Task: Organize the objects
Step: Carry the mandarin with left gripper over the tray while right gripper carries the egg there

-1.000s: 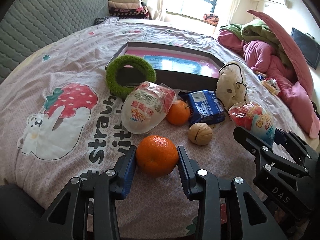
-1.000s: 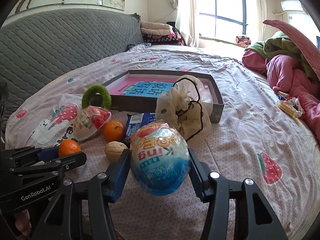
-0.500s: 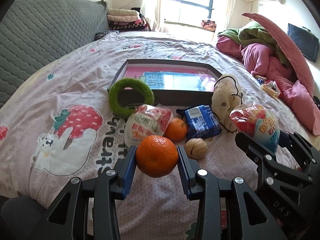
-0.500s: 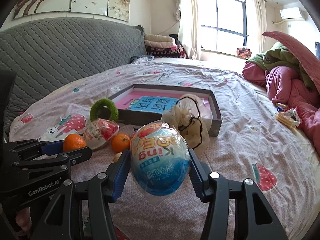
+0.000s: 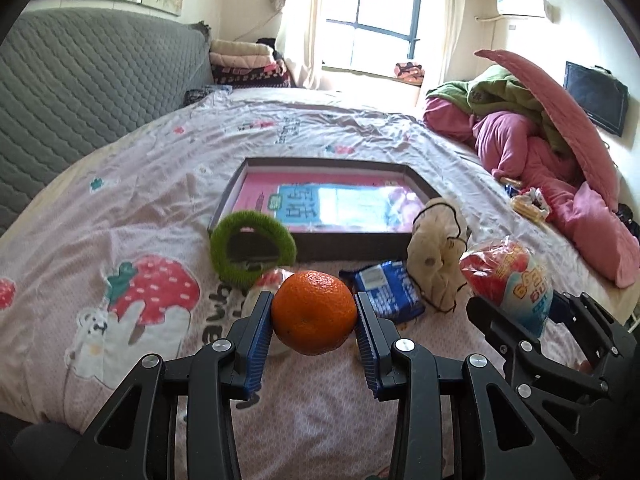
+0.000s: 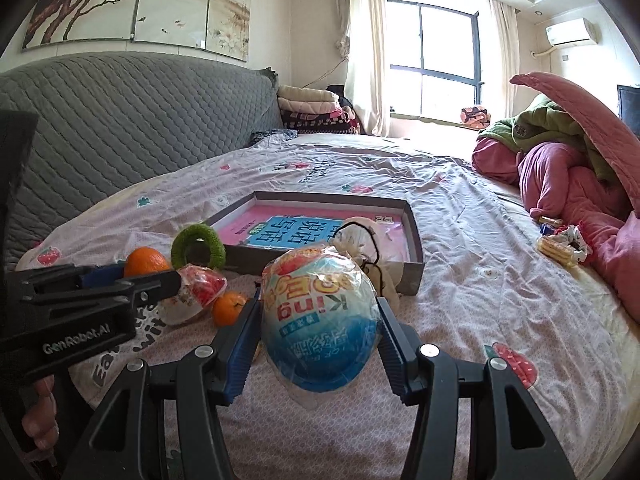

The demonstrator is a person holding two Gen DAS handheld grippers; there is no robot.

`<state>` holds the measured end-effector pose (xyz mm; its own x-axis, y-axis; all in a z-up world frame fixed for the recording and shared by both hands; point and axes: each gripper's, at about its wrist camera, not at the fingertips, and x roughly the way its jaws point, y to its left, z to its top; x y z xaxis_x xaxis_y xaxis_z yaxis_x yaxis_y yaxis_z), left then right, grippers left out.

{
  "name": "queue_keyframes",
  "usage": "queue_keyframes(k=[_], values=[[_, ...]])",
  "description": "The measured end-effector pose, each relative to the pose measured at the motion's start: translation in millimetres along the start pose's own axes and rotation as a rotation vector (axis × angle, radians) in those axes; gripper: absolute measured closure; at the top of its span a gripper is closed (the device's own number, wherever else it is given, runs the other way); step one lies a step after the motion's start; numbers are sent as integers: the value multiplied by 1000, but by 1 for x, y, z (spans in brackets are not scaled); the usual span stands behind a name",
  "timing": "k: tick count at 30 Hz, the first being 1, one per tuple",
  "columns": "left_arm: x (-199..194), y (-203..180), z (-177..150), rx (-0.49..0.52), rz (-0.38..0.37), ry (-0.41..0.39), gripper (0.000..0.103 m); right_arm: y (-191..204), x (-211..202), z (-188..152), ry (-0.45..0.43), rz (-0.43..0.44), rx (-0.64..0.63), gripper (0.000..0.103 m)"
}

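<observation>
My left gripper (image 5: 314, 316) is shut on an orange (image 5: 314, 312) and holds it above the bed; the right wrist view shows this orange (image 6: 146, 261) at the left. My right gripper (image 6: 318, 330) is shut on a wrapped egg-shaped toy (image 6: 320, 320), red on top and blue below, which also shows at the right of the left wrist view as the egg toy (image 5: 508, 280). Ahead on the bedspread lies a shallow grey box (image 5: 352, 240) with a pink and blue sheet inside. A second orange (image 6: 228, 308) and a second wrapped egg (image 6: 192, 296) lie on the bed.
A green fuzzy ring (image 5: 252, 248) leans at the box's near left corner. A blue snack packet (image 5: 388, 288) and a cream drawstring pouch (image 5: 436, 256) lie in front of the box. Pink and green bedding (image 5: 540, 148) is piled at the right; a grey headboard (image 5: 88, 80) is at the left.
Both grippers have risen from the bed with the orange and the egg toy still held. The loose items below now look smaller and lower, and the walnut is hidden.
</observation>
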<state>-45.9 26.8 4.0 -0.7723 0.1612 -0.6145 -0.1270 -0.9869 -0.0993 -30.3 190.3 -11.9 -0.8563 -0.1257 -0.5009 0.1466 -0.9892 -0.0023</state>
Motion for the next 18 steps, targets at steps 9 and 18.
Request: queue_keyframes(k=[9,18], values=[[4,-6,20,28,-2,-24,63,-2,-1,16,-37,-19,-13,47],[20,3,45,13,-3,-30,63,-7,8,34,-51,-17,-4,47]])
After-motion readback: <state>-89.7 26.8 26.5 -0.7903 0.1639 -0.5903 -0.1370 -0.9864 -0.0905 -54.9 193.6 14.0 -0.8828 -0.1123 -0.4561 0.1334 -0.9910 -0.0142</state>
